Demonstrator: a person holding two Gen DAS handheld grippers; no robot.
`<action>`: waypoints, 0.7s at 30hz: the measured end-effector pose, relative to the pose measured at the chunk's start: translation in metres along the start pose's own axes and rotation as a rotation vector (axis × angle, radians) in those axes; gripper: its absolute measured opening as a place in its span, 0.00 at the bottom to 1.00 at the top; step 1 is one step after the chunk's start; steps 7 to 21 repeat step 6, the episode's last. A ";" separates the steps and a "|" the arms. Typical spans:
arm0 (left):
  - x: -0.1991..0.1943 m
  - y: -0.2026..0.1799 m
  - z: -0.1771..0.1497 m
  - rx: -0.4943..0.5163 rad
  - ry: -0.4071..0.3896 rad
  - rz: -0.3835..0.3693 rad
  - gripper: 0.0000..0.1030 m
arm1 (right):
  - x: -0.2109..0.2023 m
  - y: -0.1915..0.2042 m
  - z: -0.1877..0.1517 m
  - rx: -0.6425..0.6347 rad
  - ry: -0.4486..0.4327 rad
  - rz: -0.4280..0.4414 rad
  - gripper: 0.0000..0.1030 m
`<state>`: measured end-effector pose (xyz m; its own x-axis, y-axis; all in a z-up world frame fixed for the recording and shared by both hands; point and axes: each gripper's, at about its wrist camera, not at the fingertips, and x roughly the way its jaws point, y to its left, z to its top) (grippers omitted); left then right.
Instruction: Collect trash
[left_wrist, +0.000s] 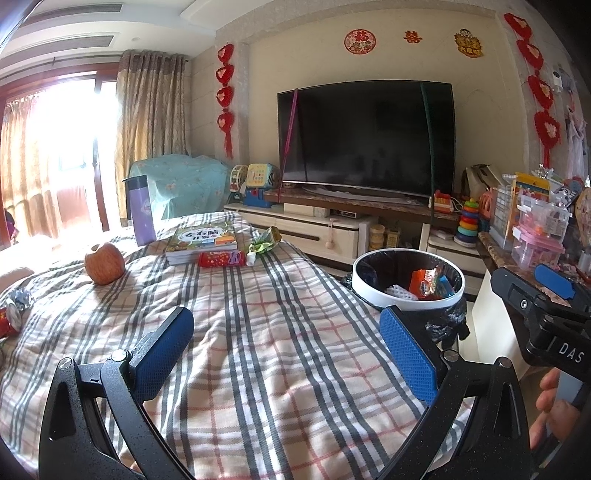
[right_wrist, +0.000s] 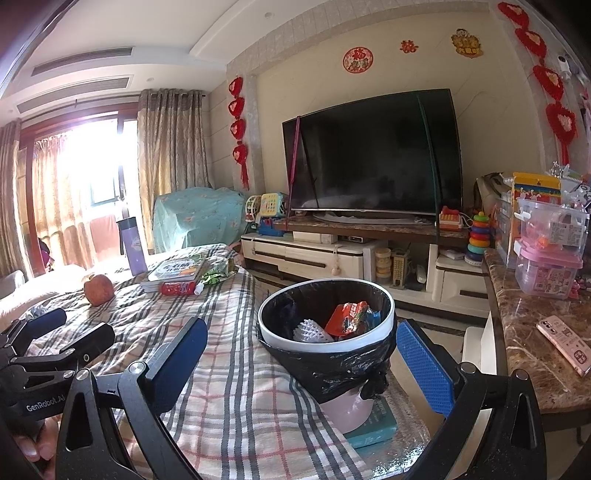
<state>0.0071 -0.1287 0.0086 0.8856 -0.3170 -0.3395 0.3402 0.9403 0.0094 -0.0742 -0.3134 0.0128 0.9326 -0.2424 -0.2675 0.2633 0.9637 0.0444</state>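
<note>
My left gripper (left_wrist: 286, 325) is open and holds nothing, low over the plaid blanket (left_wrist: 258, 369). Far ahead on the blanket lie a red wrapper (left_wrist: 221, 258) and a green wrapper (left_wrist: 264, 242). More crumpled foil wrappers (left_wrist: 14, 310) show at the left edge. The white-rimmed trash bin (left_wrist: 369, 291) with a black liner stands off the blanket's right side. An orange wrapper (left_wrist: 424, 282) and a white foam net (left_wrist: 399, 293) lie inside it. My right gripper (right_wrist: 301, 336) is open and empty, facing the bin (right_wrist: 266, 321) just short of its near wall.
An apple (left_wrist: 104, 263), a stack of books (left_wrist: 203, 240) and a purple bottle (left_wrist: 139, 210) share the blanket. A marble counter (right_wrist: 524, 332) with a phone (right_wrist: 563, 343) and plastic boxes lies to the right. The TV (right_wrist: 373, 155) and its cabinet stand behind.
</note>
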 end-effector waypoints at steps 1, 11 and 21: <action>0.000 0.001 -0.001 -0.001 0.004 -0.001 1.00 | 0.001 0.000 0.000 0.001 0.002 0.002 1.00; 0.006 0.004 -0.001 -0.006 0.022 -0.013 1.00 | 0.006 -0.001 -0.001 0.004 0.020 0.011 1.00; 0.006 0.004 -0.001 -0.006 0.022 -0.013 1.00 | 0.006 -0.001 -0.001 0.004 0.020 0.011 1.00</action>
